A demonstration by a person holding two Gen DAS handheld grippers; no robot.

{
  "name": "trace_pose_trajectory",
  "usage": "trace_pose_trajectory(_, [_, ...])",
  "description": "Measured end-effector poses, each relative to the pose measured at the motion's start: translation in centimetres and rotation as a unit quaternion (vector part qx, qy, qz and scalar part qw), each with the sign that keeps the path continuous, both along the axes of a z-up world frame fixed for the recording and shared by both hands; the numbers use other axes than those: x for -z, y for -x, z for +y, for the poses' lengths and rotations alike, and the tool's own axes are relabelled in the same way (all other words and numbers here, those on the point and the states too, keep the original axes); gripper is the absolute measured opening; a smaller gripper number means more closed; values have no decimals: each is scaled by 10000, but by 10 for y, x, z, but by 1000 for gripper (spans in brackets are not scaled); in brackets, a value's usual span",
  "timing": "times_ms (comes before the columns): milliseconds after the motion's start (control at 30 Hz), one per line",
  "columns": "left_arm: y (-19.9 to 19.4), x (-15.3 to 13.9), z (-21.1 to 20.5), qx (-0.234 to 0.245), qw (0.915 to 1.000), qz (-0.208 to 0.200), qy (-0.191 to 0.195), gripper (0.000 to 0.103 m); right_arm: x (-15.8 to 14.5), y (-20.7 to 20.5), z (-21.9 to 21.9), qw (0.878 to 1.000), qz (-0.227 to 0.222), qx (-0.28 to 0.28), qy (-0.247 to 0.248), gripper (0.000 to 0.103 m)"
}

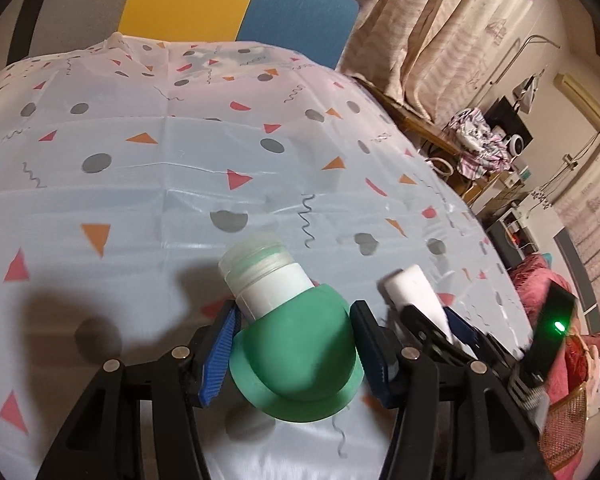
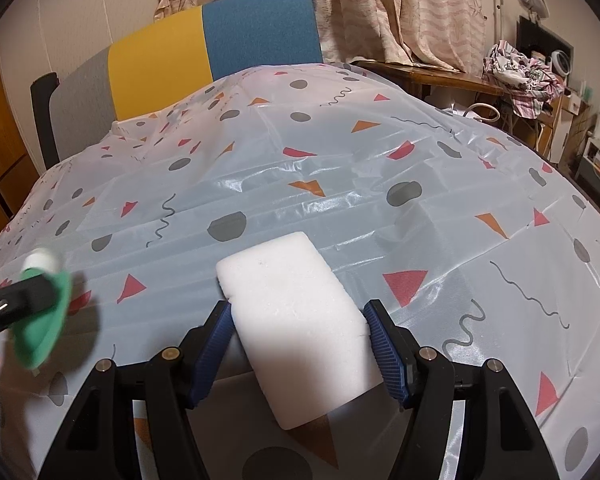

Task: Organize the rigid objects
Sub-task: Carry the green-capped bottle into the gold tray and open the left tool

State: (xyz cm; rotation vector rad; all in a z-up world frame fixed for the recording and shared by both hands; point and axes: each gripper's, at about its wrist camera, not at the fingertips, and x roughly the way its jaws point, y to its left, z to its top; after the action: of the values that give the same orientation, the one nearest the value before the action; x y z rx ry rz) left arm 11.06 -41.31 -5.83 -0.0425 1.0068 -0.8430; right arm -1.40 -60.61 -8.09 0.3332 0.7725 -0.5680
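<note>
left tongs point(image 1: 296, 344) clamp green bowl point(image 1: 296, 360) with bottle point(image 1: 268, 276) | right tongs point(image 2: 298, 348) pinch white block point(image 2: 296, 320) mid-sides | both likely light, stiff

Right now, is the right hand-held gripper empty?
No, the right hand-held gripper holds a white foam block pinched between its two blue fingers.

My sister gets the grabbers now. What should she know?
Left gripper is shut on the green bowl, which has a white bottle poking out of it.
Right gripper is shut on the white foam block.
Both are held above the patterned tablecloth.
Nothing is set down yet; both things still need a spot.
</note>
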Motion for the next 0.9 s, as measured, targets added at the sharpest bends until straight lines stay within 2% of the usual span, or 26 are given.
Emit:
trace_pose_trajectory(233, [35, -16, 33, 148, 9995, -203, 169, 57, 0, -4, 4, 9998, 138, 8, 161, 68])
trace_pose_trajectory(500, [68, -30, 81, 200, 9989, -252, 329, 57, 0, -6, 8, 9991, 268, 25, 326, 68])
trace_pose_trajectory(767, [83, -44, 128, 84, 9983, -356, 458, 57, -1, -9, 13, 9979, 394, 36, 517, 67])
trace_pose_trajectory(900, [87, -58, 153, 2, 9971, -561, 509, 57, -3, -8, 17, 9971, 388, 35, 656, 66])
